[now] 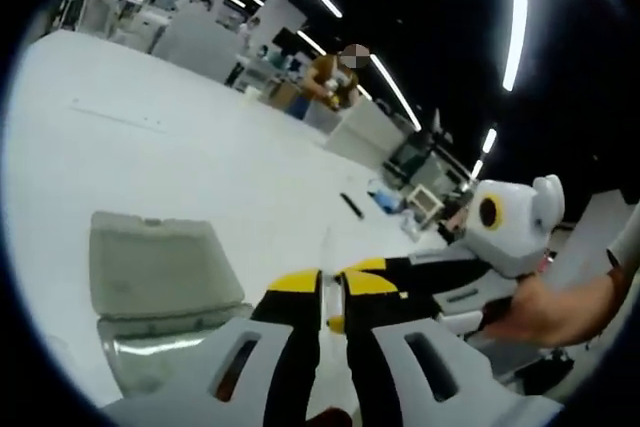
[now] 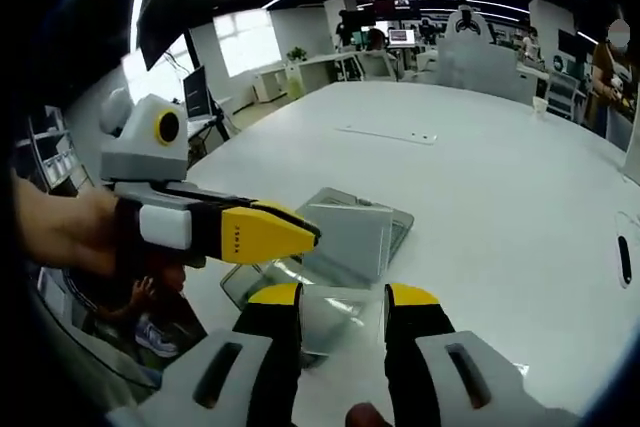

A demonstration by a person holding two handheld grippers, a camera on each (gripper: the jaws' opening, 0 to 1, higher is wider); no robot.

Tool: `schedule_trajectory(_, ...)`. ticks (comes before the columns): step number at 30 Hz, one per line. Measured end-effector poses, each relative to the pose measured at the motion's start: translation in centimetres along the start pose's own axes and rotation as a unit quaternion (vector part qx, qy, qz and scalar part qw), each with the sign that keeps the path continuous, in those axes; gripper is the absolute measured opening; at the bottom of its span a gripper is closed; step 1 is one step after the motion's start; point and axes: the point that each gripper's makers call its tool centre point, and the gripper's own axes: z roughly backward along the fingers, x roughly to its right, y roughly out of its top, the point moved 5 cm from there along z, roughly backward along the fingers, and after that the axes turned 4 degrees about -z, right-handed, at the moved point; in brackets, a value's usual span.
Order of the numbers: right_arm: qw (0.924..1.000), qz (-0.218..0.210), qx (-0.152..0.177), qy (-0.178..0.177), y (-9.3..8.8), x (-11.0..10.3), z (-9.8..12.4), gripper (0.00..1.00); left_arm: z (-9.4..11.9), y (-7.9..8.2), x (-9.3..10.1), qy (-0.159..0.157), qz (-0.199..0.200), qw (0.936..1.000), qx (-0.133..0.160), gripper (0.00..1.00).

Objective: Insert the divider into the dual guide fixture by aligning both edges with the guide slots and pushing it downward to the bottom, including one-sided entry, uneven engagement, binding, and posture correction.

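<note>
Divider (image 2: 335, 319): clear thin sheet, seen in the right gripper view between the yellow-tipped jaws of the right claw (image 2: 342, 299). Whether the jaws press on it or only stand beside its edges cannot be told. In the left gripper view the divider (image 1: 327, 257) appears edge-on as a thin pale line rising just above the tips of the left claw (image 1: 333, 292).

Dual guide fixture (image 2: 355, 237): translucent grey, box-like, with upright panels, on the white desk (image 2: 500, 177) directly beyond the right claw. In the left gripper view the same fixture (image 1: 160, 277) sits at lower left, a pale grey-green panel above a clear base.

Left claw: jaws narrow, a slim gap between the yellow tips, the divider's edge in line with that gap; a firm grip cannot be confirmed. In the right gripper view this claw (image 2: 300, 234) enters from the left, lying sideways, tips just over the fixture, held by a hand (image 2: 60, 232).

Right claw: jaws set moderately apart. In the left gripper view it (image 1: 375, 282) comes in from the right, its tips just beside the left claw's tips, held by a hand (image 1: 550, 307).

Surroundings: a black pen-like object (image 1: 351, 205) on the desk; a long flat strip (image 2: 385, 134) farther across the desk; a person (image 1: 333, 82) standing beyond the desk; ceiling light strips (image 1: 517, 7); office desks and monitors (image 2: 400, 37) in the background.
</note>
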Motion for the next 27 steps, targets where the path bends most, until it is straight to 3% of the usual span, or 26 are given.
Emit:
schedule_trajectory(14,1.0,0.0,0.005,0.003,0.35,-0.59,0.18,0.27,0.14,0.03,-0.16,0.001,0.01,0.9999,0.003,0.0)
schedule_trajectory(27,0.9999,0.011,0.007,0.003,0.43,-0.67,0.57,0.28,0.27,0.09,-0.03,-0.018,0.036,0.9992,0.0,0.0)
